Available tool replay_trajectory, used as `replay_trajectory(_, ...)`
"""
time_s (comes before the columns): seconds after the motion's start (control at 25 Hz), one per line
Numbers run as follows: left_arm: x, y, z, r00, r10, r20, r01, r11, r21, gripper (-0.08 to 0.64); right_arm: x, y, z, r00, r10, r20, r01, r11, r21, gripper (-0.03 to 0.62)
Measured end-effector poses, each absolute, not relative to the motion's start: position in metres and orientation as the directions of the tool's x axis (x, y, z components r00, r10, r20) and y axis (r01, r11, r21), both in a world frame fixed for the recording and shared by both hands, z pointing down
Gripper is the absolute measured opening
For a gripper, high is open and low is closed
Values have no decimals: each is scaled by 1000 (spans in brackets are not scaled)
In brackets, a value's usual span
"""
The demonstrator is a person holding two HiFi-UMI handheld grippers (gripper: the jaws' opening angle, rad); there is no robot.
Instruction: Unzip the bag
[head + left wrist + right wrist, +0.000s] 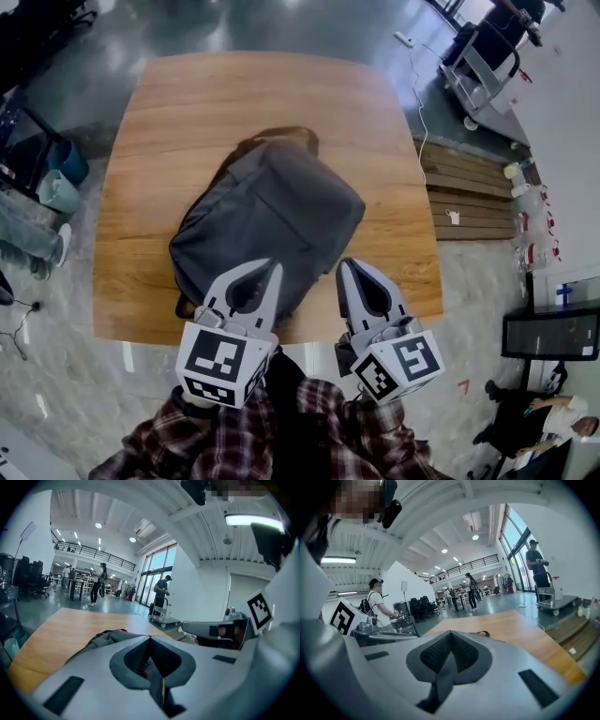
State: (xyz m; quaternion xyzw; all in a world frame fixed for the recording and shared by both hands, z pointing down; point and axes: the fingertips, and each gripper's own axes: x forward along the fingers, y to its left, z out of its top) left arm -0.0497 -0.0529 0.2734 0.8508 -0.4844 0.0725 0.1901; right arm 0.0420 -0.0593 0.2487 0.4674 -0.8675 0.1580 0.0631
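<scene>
Head view: a grey bag (267,220) lies flat on the wooden bench (169,112), ahead of both pairs of fingers.
Bag, place: its near end sits just past the left fingertips. It is ahead and to the left of the right fingertips, and its far end lies well beyond both.
Left gripper (273,266): held over the near edge of the bench. Its fingers are closed tip to tip with nothing between them.
Right gripper (345,265): beside the left one, just off the bag's near right corner. Its fingers are likewise pressed together and empty.
Right gripper view: only a dark strap (480,633) of the bag shows past the fingertips.
Zip: no pull or open seam can be made out in any view, and the bag looks closed all round.
Done: nothing, by this showing.
Left: finding the zip pull, steadying the bag, gripping the pull and drawing it along. The whole task appears to remain.
</scene>
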Motion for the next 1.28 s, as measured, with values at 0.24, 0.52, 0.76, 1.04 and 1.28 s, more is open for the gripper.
replay_trajectory(0.24,-34,-58,338,527,-726,442,-850,-456,265,9,67,-62,317,-500,-772,392,-866,434,-248,11)
replay_trajectory(0.52,-13,-62,420,508,-641,575,-860,-419,292,9,93,-61,416,-454,-694,558,-889,388,-241,11)
replay_trajectory(0.76,-4,-56,463,492,-572,657,-864,-416,284,9,91,-61,468,-435,-615,658,-882,437,-175,11)
replay_trajectory(1.04,-4,-59,482,515,-542,664,-853,-400,336,9,77,-58,497,-462,-510,726,-784,618,-65,12)
replay_trajectory(1.28,-4,-59,485,519,-533,668,-851,-399,343,9,66,-53,507,-459,-419,783,-631,774,44,79)
